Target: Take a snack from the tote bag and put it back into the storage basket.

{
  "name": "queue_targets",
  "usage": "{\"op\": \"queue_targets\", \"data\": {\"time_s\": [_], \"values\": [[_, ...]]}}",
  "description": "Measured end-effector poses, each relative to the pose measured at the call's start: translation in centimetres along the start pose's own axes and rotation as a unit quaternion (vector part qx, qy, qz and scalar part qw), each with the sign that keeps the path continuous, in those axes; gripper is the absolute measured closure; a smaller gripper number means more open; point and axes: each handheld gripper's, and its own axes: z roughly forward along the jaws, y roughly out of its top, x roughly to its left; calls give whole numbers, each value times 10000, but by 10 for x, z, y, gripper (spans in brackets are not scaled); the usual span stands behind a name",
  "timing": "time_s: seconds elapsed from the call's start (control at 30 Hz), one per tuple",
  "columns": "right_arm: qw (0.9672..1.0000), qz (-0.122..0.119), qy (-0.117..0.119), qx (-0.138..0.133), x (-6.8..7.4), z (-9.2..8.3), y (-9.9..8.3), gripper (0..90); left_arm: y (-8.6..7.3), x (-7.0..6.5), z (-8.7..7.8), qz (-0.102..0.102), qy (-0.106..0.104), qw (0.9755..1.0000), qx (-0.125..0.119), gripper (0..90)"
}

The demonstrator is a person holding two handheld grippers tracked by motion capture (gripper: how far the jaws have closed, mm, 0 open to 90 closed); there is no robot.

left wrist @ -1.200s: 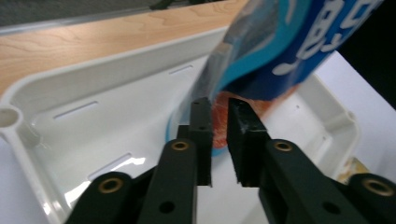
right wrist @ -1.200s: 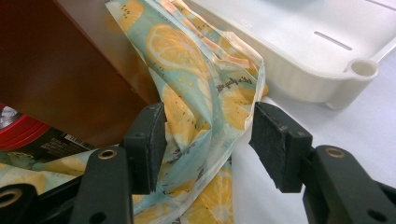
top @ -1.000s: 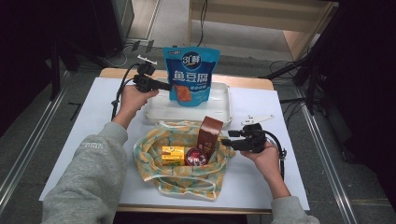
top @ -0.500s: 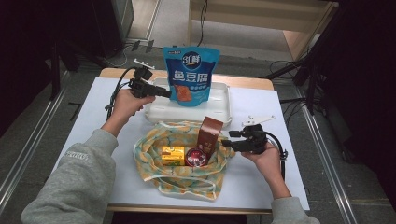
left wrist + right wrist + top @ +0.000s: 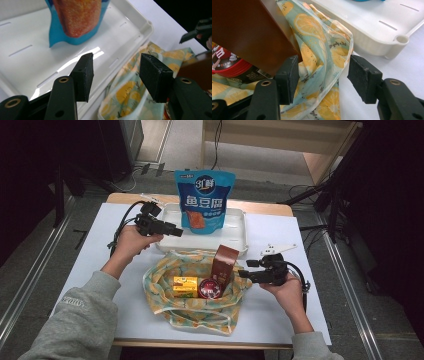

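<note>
Lemon-print cloth bag [image 5: 192, 307] sits at the near middle of the white table [image 5: 90, 270], mouth open, with a yellow box [image 5: 185, 286], a red round tin [image 5: 210, 288] and a brown carton [image 5: 224, 263] standing inside. The right gripper [image 5: 243, 273] is held low at the bag's right edge, forearm coming in from the near side, jaws spread wide around the fabric rim without pinching it. Farther back, the left gripper [image 5: 176, 231] hovers with jaws apart and empty over the near edge of the white tray [image 5: 235, 227]. A blue pouch [image 5: 204, 202] stands upright in it.
</note>
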Motion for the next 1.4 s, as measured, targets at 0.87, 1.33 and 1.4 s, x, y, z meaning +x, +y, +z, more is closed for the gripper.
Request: {"op": "queue_targets", "data": {"time_s": [0.87,1.33,1.4], "values": [[9999,-98,121,65,13,-5,8,367,-50,-26,-15,61,-363,9993,-59,408],[9996,-190,103,163,22,-6,13,350,-62,-33,-31,15,-504,9986,-171,393],[9994,-273,128,139,24,-6,15,351,-64,-32,-31,-9,-512,9986,-161,392]]}}
